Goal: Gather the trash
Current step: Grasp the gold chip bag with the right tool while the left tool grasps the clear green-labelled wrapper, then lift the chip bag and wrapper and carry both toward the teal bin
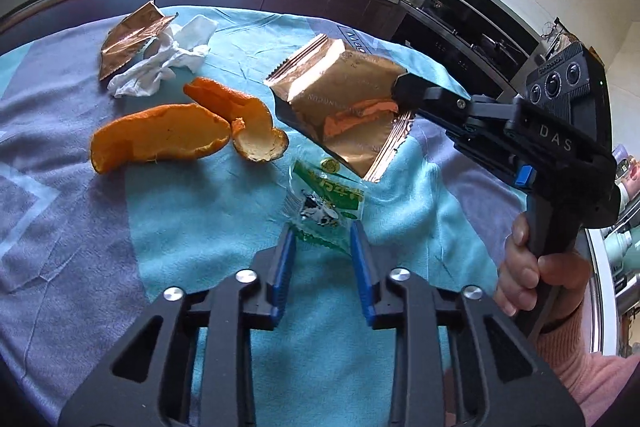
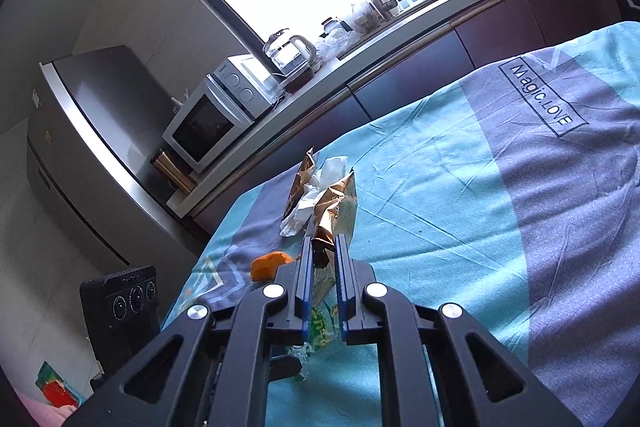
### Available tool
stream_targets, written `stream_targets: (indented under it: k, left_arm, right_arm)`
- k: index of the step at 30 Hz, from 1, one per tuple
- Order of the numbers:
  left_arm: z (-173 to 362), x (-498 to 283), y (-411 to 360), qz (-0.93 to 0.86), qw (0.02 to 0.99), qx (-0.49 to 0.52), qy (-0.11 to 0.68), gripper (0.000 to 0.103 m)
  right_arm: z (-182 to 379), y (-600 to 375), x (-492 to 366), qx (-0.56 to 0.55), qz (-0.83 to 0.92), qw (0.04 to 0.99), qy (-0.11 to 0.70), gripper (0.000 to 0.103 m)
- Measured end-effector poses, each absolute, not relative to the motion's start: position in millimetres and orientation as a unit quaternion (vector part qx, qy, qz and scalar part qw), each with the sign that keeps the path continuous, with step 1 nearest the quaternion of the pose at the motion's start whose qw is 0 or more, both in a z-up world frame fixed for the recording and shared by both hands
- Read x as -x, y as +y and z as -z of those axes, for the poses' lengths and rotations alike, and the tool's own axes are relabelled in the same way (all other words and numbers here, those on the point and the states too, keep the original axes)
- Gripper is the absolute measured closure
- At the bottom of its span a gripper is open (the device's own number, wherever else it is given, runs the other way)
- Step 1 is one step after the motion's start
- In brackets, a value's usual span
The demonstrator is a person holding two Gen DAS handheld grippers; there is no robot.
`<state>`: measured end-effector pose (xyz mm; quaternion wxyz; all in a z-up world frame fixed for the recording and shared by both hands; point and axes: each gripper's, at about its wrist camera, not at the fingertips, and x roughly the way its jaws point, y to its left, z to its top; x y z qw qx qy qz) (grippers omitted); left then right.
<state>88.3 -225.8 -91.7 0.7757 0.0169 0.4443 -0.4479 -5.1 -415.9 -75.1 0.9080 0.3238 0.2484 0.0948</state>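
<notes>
Behind teal-grey cloth [image 2: 460, 187]: kitchen counter [image 2: 320, 83], microwave [image 2: 216, 115], fridge [image 2: 80, 131].

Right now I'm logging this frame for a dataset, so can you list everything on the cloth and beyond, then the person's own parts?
copper foil wrapper: 1, copper, lifted off the cloth in the right gripper.
second foil wrapper: 1, copper, far left, against the tissue.
tissue: 1, white, crumpled, far left.
orange peels: 2, orange, left of centre.
green wrapper: 1, green and clear, just ahead of the left gripper.
cloth: 1, teal and grey.
microwave: 1, white, on the counter.
kettle: 1, glass, beside the microwave.
left gripper: open, above the cloth.
right gripper: shut on the wrapper.
right hand: on the handle.
</notes>
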Motion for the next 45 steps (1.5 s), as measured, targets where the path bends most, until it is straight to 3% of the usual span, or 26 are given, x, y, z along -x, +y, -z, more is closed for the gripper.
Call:
stream_targets:
  k: [14,45]
  left_arm:
    - [73.8,-80.7,-197.5,0.442,0.795,-0.015,0.414,0.099]
    - [26.8,-56.1,-72.7,0.359,0.869,-0.015,0.339,0.1]
  right_arm:
    - [67.8,-406.5,11.2,-0.326,-0.108,0.908,0.239,0.094]
    - [40.5,-343.9,-9.4,-0.315,-0.195,0.901,0.226,0.094]
